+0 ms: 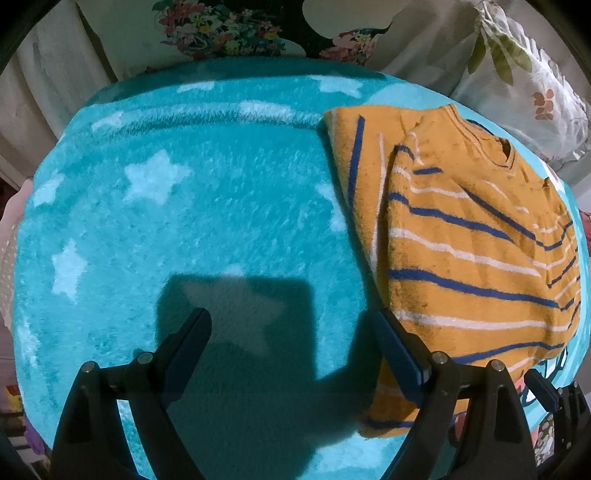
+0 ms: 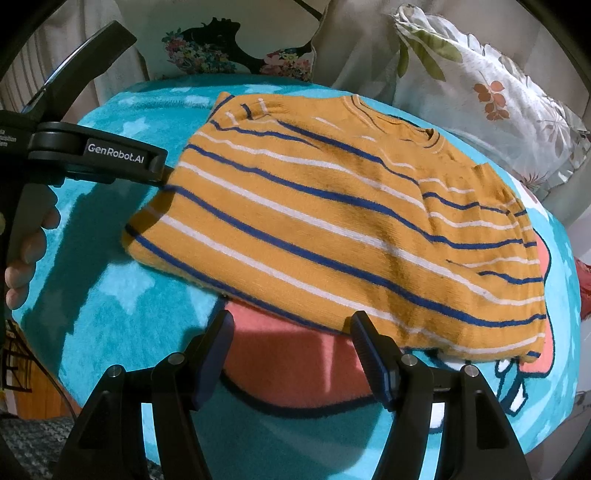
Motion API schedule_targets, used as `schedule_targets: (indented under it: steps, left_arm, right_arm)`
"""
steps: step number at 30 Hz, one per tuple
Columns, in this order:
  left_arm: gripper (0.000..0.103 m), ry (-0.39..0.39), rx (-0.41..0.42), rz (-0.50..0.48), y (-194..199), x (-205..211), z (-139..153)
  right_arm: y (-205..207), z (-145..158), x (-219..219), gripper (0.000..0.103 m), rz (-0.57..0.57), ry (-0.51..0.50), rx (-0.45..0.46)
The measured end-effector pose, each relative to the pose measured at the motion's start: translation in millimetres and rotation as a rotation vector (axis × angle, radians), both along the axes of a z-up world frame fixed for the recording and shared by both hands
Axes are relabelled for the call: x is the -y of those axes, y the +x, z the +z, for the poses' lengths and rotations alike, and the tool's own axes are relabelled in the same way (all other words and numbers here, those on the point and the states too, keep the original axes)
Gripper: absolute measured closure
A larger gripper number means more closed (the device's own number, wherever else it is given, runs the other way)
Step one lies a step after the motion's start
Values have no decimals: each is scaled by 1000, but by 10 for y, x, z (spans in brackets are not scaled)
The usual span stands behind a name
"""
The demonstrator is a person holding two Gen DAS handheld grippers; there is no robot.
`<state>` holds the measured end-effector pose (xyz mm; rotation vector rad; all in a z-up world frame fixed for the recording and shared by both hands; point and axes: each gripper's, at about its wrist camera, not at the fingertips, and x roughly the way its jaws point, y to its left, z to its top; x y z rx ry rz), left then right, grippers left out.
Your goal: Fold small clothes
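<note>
A small orange sweater (image 2: 332, 221) with blue and white stripes lies folded on a teal star-print blanket (image 1: 184, 221). In the left wrist view the sweater (image 1: 461, 240) is on the right, its left sleeve folded in over the body. My left gripper (image 1: 291, 321) is open and empty over bare blanket, its right finger beside the sweater's left edge. In the right wrist view the left gripper (image 2: 162, 173) reaches the sweater's left edge. My right gripper (image 2: 291, 325) is open and empty, just in front of the sweater's near hem.
Floral pillows (image 2: 480, 92) and a flower-print cushion (image 1: 221, 29) stand behind the blanket. A salmon-pink cartoon patch (image 2: 295, 365) on the blanket lies under the sweater's near edge. The blanket drops off at the left and near sides.
</note>
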<state>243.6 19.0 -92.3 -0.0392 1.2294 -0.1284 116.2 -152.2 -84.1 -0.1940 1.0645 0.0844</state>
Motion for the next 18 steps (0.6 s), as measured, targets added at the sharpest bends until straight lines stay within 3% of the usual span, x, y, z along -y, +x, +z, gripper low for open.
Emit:
schedule_targets:
  steps: [4, 7, 15, 18]
  left_arm:
    - [14, -22, 13, -3, 27, -57, 11]
    - [14, -96, 25, -1, 101, -149, 59]
    - [14, -326, 3, -101, 622, -166, 126]
    - [14, -370, -24, -149, 775, -33, 96]
  right_arm:
    - [-1, 10, -29, 33, 9, 2, 11]
    - [-31, 62, -119, 33, 51, -3, 44]
    - [-82, -57, -754, 33, 327, -155, 96]
    - [-88, -145, -972, 33, 400, -229, 135]
